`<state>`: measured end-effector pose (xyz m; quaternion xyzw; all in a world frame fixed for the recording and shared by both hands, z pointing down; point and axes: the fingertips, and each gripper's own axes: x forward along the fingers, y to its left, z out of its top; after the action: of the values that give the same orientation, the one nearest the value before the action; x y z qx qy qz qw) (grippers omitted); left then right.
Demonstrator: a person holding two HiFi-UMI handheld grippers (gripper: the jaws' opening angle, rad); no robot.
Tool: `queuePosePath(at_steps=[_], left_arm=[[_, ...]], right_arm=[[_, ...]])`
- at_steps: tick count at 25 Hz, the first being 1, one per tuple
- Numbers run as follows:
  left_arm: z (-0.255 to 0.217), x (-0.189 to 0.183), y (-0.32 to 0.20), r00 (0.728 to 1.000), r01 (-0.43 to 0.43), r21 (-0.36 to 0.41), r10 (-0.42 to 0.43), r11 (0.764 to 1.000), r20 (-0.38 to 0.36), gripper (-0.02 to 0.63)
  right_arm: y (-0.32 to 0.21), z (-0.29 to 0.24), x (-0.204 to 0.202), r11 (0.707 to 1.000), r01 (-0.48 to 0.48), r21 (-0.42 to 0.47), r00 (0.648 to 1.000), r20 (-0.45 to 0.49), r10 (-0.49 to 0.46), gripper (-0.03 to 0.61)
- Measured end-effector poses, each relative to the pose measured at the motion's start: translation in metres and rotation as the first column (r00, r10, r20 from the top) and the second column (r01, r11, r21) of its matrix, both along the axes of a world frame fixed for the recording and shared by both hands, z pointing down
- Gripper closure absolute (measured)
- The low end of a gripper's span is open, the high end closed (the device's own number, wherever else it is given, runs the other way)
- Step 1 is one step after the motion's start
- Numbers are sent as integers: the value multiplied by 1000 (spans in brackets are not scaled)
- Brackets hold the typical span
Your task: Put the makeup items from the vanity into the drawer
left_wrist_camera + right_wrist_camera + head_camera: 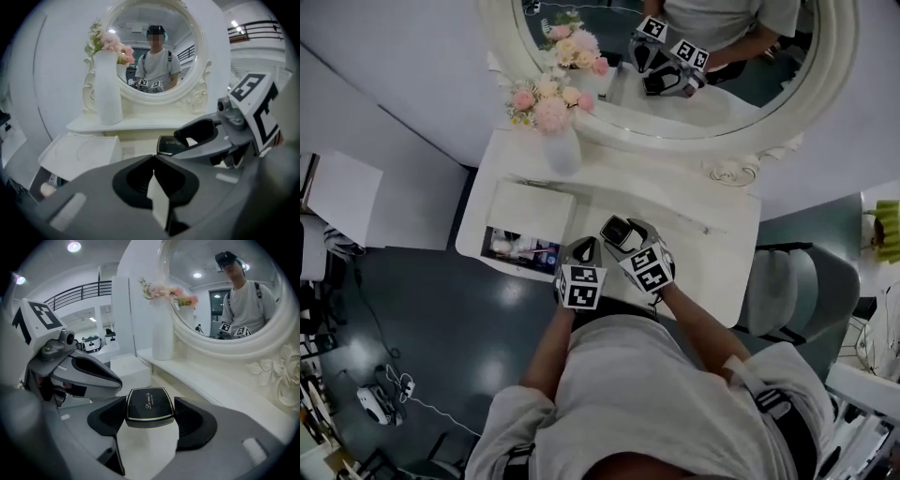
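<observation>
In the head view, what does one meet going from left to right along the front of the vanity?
open drawer → left gripper → black compact, held in the right gripper → grey chair

White wall point(412, 84), dark glossy floor point(478, 328) — grey chair point(787, 281) at right.

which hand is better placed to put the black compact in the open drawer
Right. The right tongs are shut on the black compact, so it only needs carrying across to the open drawer. The left tongs are shut and empty.
</observation>
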<state>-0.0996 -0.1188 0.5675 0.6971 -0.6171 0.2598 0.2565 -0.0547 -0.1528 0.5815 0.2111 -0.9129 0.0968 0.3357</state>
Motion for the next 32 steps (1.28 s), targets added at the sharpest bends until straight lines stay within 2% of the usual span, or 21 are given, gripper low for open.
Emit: queuePosePath(at_steps=[6, 11, 15, 21, 26, 32], left_arm=[[0, -48, 23, 992, 123, 7, -123, 992, 12, 611], [-2, -80, 48, 975, 222, 4, -222, 975, 16, 611], [-5, -109, 66, 954, 299, 12, -299, 954, 20, 611], [-7, -150, 91, 907, 420, 18, -420, 907, 20, 611], [-1, -172, 102, 884, 466, 10, -466, 885, 25, 611], [8, -190, 112, 876, 482, -6, -482, 876, 15, 611]], right_arm=[[19, -5, -51, 993, 117, 11, 993, 17, -117, 252], [38, -8, -85, 977, 212, 11, 977, 20, -212, 252], [51, -12, -109, 961, 274, 19, 961, 31, -275, 252], [71, -20, -134, 939, 344, 20, 937, 51, -345, 252], [82, -19, -156, 922, 387, 18, 920, 59, -388, 252], [100, -12, -182, 902, 431, -17, 902, 51, -429, 252]])
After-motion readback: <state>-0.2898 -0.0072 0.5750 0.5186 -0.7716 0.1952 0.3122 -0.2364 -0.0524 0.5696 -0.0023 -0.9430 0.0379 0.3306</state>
